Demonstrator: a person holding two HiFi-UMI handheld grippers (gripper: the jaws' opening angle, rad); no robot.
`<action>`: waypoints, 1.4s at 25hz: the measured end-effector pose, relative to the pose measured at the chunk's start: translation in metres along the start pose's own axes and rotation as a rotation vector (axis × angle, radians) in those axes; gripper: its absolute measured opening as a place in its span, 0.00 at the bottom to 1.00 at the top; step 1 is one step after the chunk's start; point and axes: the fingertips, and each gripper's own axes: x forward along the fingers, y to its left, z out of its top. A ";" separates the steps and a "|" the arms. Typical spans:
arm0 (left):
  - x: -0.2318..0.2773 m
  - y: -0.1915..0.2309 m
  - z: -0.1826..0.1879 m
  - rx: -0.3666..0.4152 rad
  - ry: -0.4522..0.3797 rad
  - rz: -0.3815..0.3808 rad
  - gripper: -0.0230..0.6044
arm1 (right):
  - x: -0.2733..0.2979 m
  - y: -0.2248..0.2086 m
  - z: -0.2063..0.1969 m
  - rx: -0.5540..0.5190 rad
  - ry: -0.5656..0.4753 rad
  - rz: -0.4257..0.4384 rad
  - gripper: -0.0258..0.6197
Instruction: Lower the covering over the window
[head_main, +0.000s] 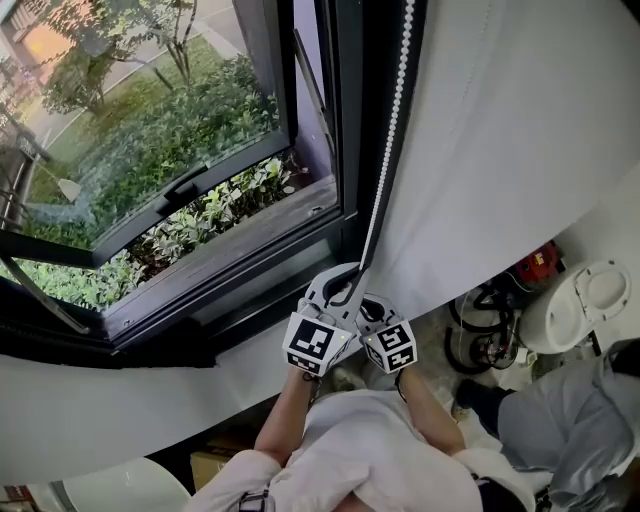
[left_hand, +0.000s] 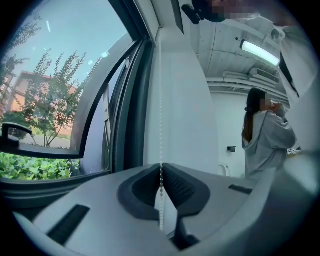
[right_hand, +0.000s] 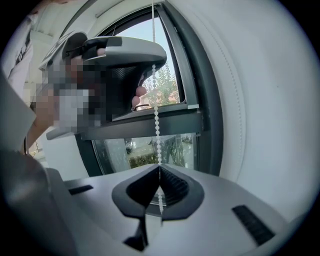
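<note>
Covering: white blind fabric, sits right of the window in the head view. The glass in sight is uncovered, so by my read the lowering has a long way to go.

Bead chain runs taut along the blind's edge, down to both tools in front of the person's chest.

Left hand-held gripper: clenched on the bead chain, beads pinched at the pad tips, loose tail hanging below.
Right hand-held gripper: also clenched on the bead chain, just below the left one, which shows above it in the right gripper view.

Step in hand, as I judge it: a two-tool pull on the chain. To do it well:
- pull straight along the chain's own line; sideways load risks beads skipping the clutch up top
- keep the pads square on the beads and don't let them slip
- at the end of the stroke, release one tool only and re-grip higher while the other holds
- check that the fabric drops; if it rises, this is the wrong strand

Writing: none readable. The cubes carry only black-and-white square markers, with no brand or label visible.
</note>
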 end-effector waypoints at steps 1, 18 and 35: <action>-0.001 0.000 -0.004 -0.004 0.004 0.002 0.07 | 0.001 0.000 -0.003 0.000 0.005 -0.001 0.04; -0.010 -0.011 -0.035 -0.033 0.024 0.002 0.07 | -0.043 0.002 0.004 -0.051 -0.031 -0.090 0.10; -0.009 -0.017 -0.043 -0.032 0.012 0.001 0.07 | -0.117 0.012 0.187 -0.221 -0.366 -0.078 0.19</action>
